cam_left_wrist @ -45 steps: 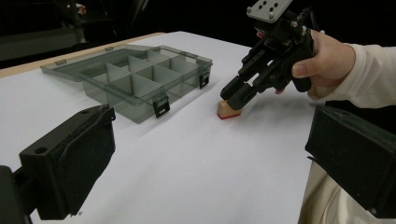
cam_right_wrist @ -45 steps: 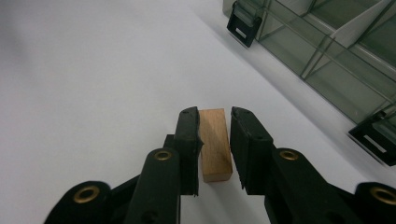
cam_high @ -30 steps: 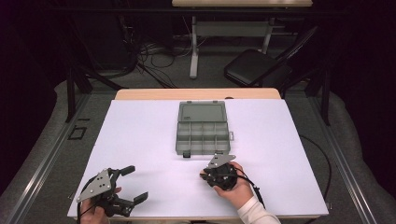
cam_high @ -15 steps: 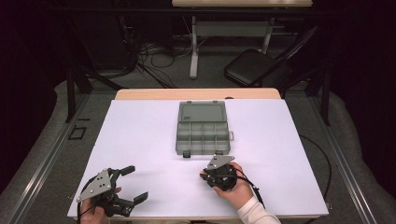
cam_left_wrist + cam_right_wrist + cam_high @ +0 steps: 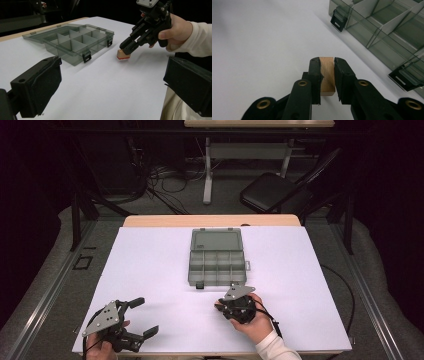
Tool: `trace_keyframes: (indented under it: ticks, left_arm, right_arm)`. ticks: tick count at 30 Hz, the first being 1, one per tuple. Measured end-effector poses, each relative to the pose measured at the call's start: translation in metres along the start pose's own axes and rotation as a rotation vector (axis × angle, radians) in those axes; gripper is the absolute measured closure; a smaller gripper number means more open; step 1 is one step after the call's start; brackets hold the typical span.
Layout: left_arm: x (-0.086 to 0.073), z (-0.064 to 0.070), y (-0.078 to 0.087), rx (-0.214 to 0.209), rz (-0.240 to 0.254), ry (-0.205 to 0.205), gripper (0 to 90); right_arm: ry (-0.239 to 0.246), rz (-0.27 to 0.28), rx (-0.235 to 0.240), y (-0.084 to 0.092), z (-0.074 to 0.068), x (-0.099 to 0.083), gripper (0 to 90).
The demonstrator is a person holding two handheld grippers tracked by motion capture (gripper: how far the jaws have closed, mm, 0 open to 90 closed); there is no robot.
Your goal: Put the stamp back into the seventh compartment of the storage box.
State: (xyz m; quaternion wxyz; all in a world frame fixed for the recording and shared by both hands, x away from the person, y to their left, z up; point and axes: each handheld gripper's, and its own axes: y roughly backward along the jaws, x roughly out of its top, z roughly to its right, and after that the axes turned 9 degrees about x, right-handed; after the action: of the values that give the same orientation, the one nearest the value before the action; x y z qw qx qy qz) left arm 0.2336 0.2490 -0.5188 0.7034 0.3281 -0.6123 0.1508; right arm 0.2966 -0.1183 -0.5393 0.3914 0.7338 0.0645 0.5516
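While I hold both hands quiet, the biggest thing before me is the white table [image 5: 150,270], which spreads across the high view with a strip of bare wood along its far edge. Behind it on the floor stands a dark folding chair [image 5: 272,192], beside a tangle of cables [image 5: 160,182].

Near the middle of the table lies the grey compartment box [image 5: 217,262], its clear lid thrown back flat towards the far side, its dividers marking two rows of small cells. From the left gripper view I see its two black latches [image 5: 86,56] hanging on the near wall.

My left gripper [image 5: 136,320] sits at the near left corner of the table, well apart from the box. Its jaws stand wide, with nothing between them but bare table.

My right gripper [image 5: 231,296] is tipped steeply down just off the box's near right corner, my hand wrapped round its body. Its jaws are pinched narrow on the small wooden block [image 5: 327,75], one pad pressing each long side. From the left gripper view the block [image 5: 122,54] rests on the table just beside the box's front wall, apart from it, and shows a red band along its bottom edge.
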Motion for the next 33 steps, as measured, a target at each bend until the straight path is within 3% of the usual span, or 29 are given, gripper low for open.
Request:
trace_keyframes:
  ticks: [14, 33]
  left_arm:
    - [0.000, 0.000, 0.001, -0.003, -0.004, -0.002, 1.2]
    - [0.000, 0.000, 0.000, -0.003, 0.000, -0.001, 1.2]
  right_arm:
    - [-0.020, 0.064, -0.010, 0.014, -0.003, 0.008, 76.2]
    - [-0.049, 0.104, -0.019, 0.025, -0.004, 0.014, 76.2]
